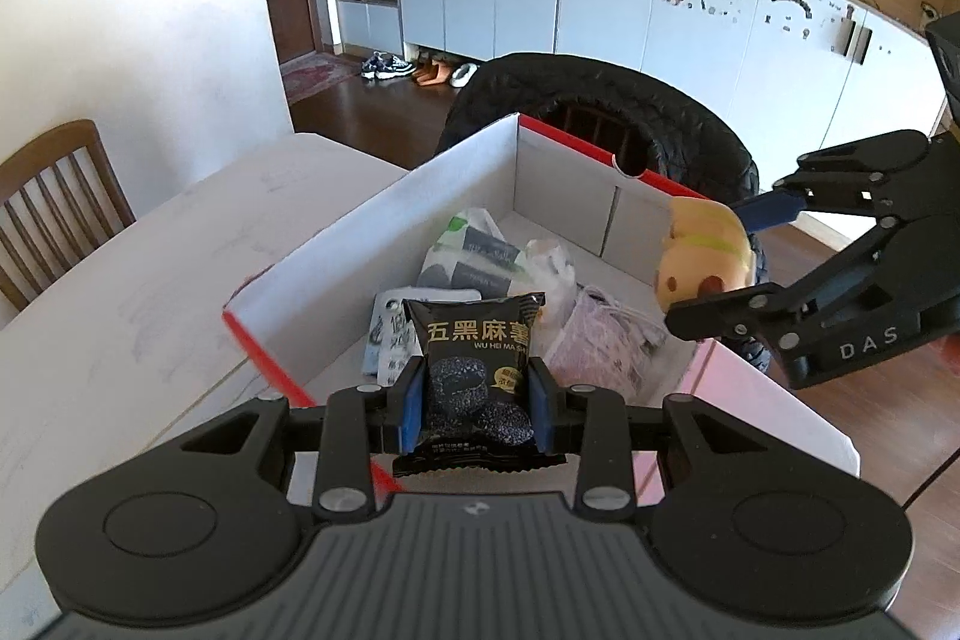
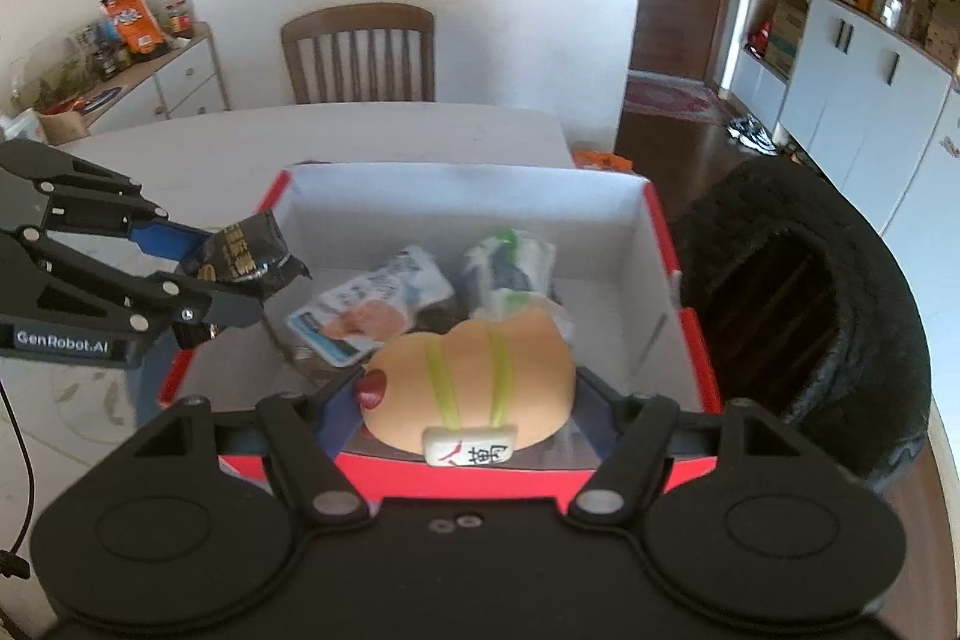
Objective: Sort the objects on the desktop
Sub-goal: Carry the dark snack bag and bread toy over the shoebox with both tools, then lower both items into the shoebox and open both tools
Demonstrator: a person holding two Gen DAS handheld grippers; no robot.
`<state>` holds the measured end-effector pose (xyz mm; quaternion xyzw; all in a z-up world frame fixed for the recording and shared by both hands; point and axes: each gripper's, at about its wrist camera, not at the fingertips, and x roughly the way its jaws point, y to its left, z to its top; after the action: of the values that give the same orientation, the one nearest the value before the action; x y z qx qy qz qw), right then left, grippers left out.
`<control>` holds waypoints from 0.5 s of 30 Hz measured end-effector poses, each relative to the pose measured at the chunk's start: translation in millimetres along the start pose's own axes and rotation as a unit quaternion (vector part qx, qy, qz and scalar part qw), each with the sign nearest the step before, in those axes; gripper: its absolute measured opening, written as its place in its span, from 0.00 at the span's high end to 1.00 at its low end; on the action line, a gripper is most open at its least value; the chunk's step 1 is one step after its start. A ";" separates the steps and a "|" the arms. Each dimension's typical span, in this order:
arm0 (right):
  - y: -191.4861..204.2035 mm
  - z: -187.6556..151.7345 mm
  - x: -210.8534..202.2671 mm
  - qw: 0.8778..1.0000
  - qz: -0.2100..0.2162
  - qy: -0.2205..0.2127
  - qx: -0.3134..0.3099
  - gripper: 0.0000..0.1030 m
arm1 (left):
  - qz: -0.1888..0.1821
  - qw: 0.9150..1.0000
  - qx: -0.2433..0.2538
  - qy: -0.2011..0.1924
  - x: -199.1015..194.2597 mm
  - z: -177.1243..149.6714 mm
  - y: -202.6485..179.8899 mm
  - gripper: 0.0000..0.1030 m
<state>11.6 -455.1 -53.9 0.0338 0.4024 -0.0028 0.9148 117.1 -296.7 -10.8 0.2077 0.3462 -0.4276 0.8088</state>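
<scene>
The left gripper pinched a black snack packet and the right gripper clasped a tan squishy toy, both over the near side of the red-edged box, where simultaneous release risked collision.
</scene>
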 end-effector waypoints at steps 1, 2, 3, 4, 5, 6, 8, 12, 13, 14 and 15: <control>-3.8 0.2 1.6 1.000 -0.002 0.001 0.002 0.30 | 0.001 1.000 0.003 0.003 3.9 3.3 -0.4 0.68; -7.7 0.8 3.8 1.000 -0.003 0.002 0.006 0.30 | 0.003 1.000 0.005 0.005 7.9 6.7 -1.0 0.68; -11.0 1.1 5.7 1.000 -0.004 0.004 0.009 0.30 | 0.003 1.000 0.007 0.008 11.9 9.8 -2.0 0.68; -14.4 1.2 8.2 1.000 -0.005 0.005 0.012 0.30 | 0.004 1.000 0.009 0.013 17.2 12.9 -2.2 0.68; -17.3 1.7 10.9 1.000 -0.005 0.007 0.015 0.30 | 0.005 1.000 0.008 0.017 21.6 15.0 -1.4 0.68; -19.9 1.9 14.0 1.000 -0.006 0.010 0.015 0.30 | 0.004 1.000 0.006 0.022 27.0 17.7 -0.9 0.68; -23.6 3.5 21.3 1.000 -0.008 0.018 0.017 0.30 | 0.003 1.000 0.003 0.031 36.3 20.7 0.8 0.68; -27.7 5.9 35.8 0.999 -0.003 0.033 0.015 0.30 | 0.006 0.999 0.001 0.047 53.5 25.9 2.7 0.68; -28.2 6.3 40.3 0.999 -0.005 0.037 0.012 0.30 | 0.007 0.999 0.002 0.051 57.7 27.0 3.0 0.68; -28.9 6.4 43.8 0.999 -0.007 0.040 0.012 0.30 | 0.007 0.998 0.002 0.056 62.1 28.1 3.2 0.68; -29.7 6.7 47.4 0.999 -0.010 0.044 0.014 0.30 | 0.007 0.998 0.002 0.061 65.5 28.4 2.5 0.68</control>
<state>47.6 -484.1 -86.1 0.0424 0.4423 -0.0162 0.8957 155.8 -349.2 -39.9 0.2372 0.3926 -0.4091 0.7888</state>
